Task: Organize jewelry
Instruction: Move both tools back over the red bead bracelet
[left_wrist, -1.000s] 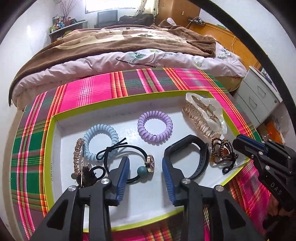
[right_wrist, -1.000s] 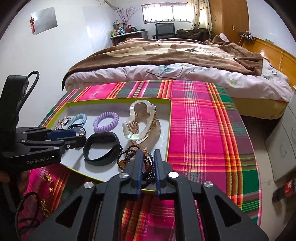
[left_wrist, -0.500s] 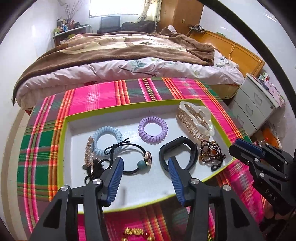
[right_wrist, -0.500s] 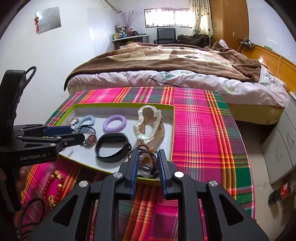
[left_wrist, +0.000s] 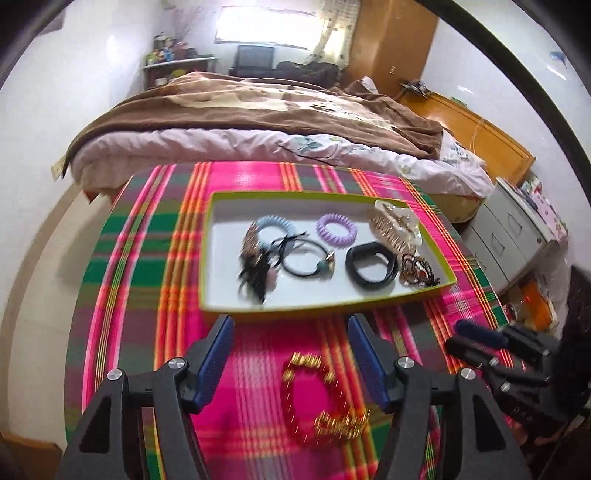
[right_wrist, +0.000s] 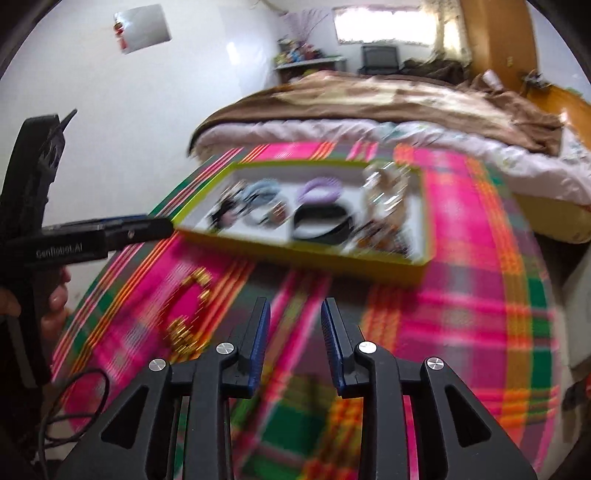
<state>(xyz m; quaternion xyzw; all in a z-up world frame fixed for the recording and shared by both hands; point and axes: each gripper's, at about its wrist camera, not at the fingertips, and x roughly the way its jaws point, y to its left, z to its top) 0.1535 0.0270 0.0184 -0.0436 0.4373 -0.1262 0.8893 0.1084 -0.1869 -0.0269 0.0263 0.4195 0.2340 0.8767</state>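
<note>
A green-rimmed white tray (left_wrist: 221, 291) (right_wrist: 303, 254) sits on the plaid tablecloth and holds several hair ties, a black band (left_wrist: 371, 266), a beaded bracelet (left_wrist: 419, 271) and a pearly hair claw (left_wrist: 395, 227). A red and gold bead bracelet (left_wrist: 321, 402) (right_wrist: 184, 314) lies on the cloth in front of the tray. My left gripper (left_wrist: 290, 350) hovers over that bracelet, jaws opening, nothing between them. My right gripper (right_wrist: 295, 339) is off the tray over bare cloth, jaws opening and empty; it also shows at the lower right in the left wrist view (left_wrist: 476, 339).
The plaid cloth (left_wrist: 140, 280) covers a small table with a bed (left_wrist: 258, 122) right behind it. Grey drawers (left_wrist: 513, 240) stand to the right. A black cable (right_wrist: 70, 398) lies at the table's near left corner, by the hand that holds the left gripper.
Both grippers have pulled back from the tray toward the table's near edge and their jaws have widened. The beaded bracelet stays in the tray. The red and gold bracelet has come into the left view.
</note>
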